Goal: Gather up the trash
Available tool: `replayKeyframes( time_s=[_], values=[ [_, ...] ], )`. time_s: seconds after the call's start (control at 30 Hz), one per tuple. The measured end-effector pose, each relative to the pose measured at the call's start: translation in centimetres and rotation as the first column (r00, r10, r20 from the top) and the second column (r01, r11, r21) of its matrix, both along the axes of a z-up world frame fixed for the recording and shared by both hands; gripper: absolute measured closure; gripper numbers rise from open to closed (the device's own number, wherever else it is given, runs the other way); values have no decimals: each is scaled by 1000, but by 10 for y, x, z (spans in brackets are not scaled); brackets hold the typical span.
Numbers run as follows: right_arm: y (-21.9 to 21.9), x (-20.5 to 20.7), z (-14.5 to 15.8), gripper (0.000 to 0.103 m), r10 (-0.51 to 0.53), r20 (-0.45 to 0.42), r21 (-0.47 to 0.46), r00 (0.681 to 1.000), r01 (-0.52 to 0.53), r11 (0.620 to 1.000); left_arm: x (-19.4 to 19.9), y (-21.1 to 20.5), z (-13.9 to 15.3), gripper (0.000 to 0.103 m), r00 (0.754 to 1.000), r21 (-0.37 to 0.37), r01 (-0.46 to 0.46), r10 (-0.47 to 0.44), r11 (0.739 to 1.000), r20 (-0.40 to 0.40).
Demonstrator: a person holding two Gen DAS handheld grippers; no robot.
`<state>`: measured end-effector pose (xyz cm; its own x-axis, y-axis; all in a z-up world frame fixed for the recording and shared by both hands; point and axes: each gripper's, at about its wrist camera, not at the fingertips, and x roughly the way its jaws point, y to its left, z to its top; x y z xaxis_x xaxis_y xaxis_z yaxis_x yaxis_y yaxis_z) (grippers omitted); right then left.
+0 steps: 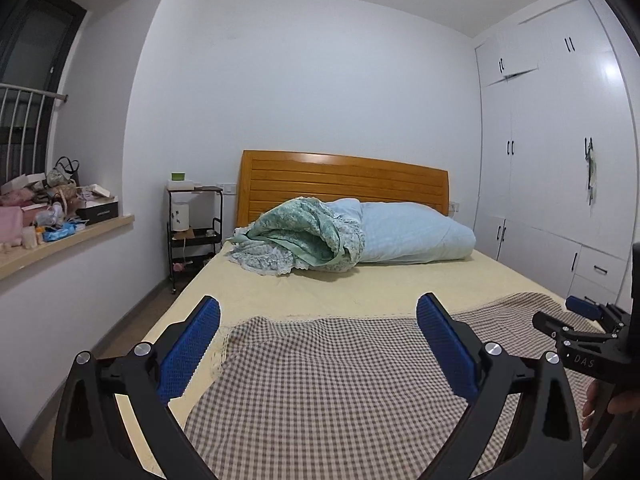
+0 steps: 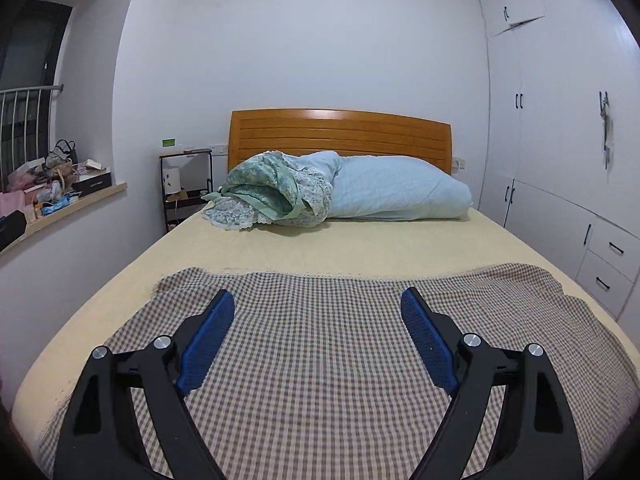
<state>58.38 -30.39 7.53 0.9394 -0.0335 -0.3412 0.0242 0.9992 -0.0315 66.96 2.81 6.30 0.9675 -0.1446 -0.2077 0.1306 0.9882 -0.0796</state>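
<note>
Bedroom seen along both grippers, left to right. Far beyond and left of the left gripper (image 1: 318, 312), a cluttered windowsill (image 1: 68, 236) is carrying boxes, bags and a crumpled blue wrapper (image 1: 60, 234); which of these items is trash cannot be told. Nearer the bed, a black shelf cart (image 1: 194, 232) is standing beside the wooden headboard (image 1: 340, 180). Ahead of the fingers, a green floral quilt (image 1: 292, 236) and a pale blue duvet (image 1: 412, 236) are lying bundled on the cream mattress (image 1: 360, 280). Both grippers are hovering over a checked cloth (image 2: 320, 360) with fingers spread wide and nothing between them; the right gripper (image 2: 318, 308) is also showing at the left view's right edge. White wardrobes (image 2: 560, 140) are lining the wall right of the fingers.
</note>
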Motion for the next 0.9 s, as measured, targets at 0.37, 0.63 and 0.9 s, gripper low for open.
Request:
replayKeyframes(
  time_s=[0.37,0.63,0.9],
  values=[
    [4,-103,-15,13,-19,-21,37,1000,20,999,-125,-3,2,7,999,57,38,-39,998,19],
    [6,-158,-25,13,-18,-4,6,1000,18,1000,-199,-3,-3,7,998,21,47,-48,999,31],
    [6,-209,-26,13,-19,3,-1,1000,19,1000,-275,0,-15,7,998,36,53,-54,998,26]
  ],
)
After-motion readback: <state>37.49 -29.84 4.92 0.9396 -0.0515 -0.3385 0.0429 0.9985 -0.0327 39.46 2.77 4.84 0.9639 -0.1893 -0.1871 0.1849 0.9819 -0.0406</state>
